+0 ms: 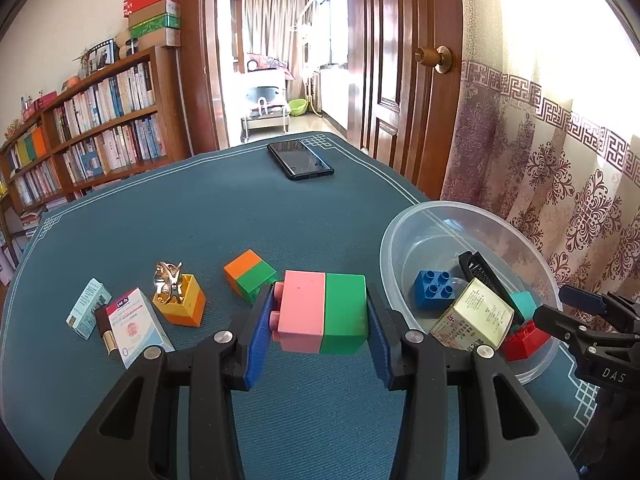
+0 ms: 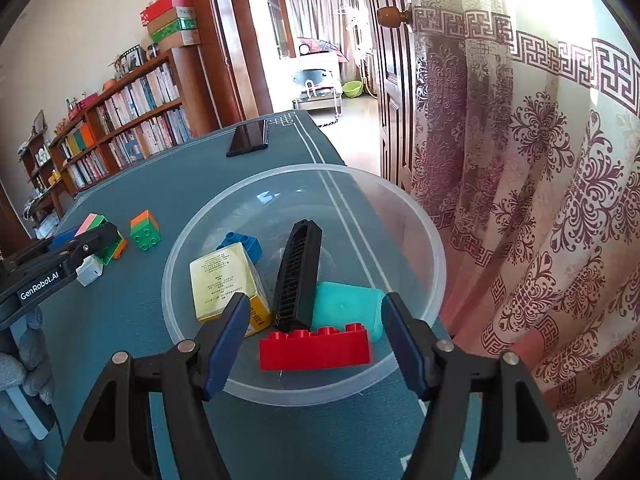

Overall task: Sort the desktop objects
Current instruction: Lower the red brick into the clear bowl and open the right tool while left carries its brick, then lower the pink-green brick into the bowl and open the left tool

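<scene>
While apparently clamped, pink-green block (image 1: pixel 322 312).

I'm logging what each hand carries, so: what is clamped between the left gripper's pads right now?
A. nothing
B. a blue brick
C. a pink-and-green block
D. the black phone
C: in the left wrist view the left gripper has its blue pads pressed on both ends of the pink-and-green block, lifted above the table.

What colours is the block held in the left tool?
Pink and green block; clearest in the left wrist view.
</scene>
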`<action>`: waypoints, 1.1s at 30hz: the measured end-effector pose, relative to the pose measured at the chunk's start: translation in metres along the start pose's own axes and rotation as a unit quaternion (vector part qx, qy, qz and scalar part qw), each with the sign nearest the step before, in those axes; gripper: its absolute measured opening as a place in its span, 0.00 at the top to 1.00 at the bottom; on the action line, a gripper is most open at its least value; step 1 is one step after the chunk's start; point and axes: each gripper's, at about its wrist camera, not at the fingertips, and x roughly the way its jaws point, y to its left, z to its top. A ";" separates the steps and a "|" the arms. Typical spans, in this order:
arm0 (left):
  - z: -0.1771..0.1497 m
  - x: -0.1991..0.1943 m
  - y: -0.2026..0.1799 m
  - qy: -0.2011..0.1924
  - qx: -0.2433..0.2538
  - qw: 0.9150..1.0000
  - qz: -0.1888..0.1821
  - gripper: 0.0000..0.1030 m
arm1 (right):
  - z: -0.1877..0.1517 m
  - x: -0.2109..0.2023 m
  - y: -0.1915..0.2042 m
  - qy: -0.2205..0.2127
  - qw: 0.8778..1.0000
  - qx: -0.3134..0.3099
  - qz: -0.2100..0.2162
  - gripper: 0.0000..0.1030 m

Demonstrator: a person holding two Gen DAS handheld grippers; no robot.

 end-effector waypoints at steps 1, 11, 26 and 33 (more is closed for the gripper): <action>0.001 0.000 -0.002 -0.001 0.001 1.000 -0.004 0.55 | 0.000 0.001 0.000 0.001 1.000 0.001 0.000 0.30; 0.014 0.011 -0.021 0.013 0.001 0.997 -0.079 0.55 | -0.004 0.005 0.001 0.007 1.000 0.004 0.002 0.30; 0.032 0.028 -0.043 0.017 -0.023 0.988 -0.149 0.26 | -0.007 0.004 0.003 0.003 1.000 -0.002 -0.005 0.30; 0.029 0.023 -0.032 0.000 -0.036 0.989 -0.142 0.25 | -0.009 0.006 0.005 0.004 1.000 -0.002 -0.006 0.30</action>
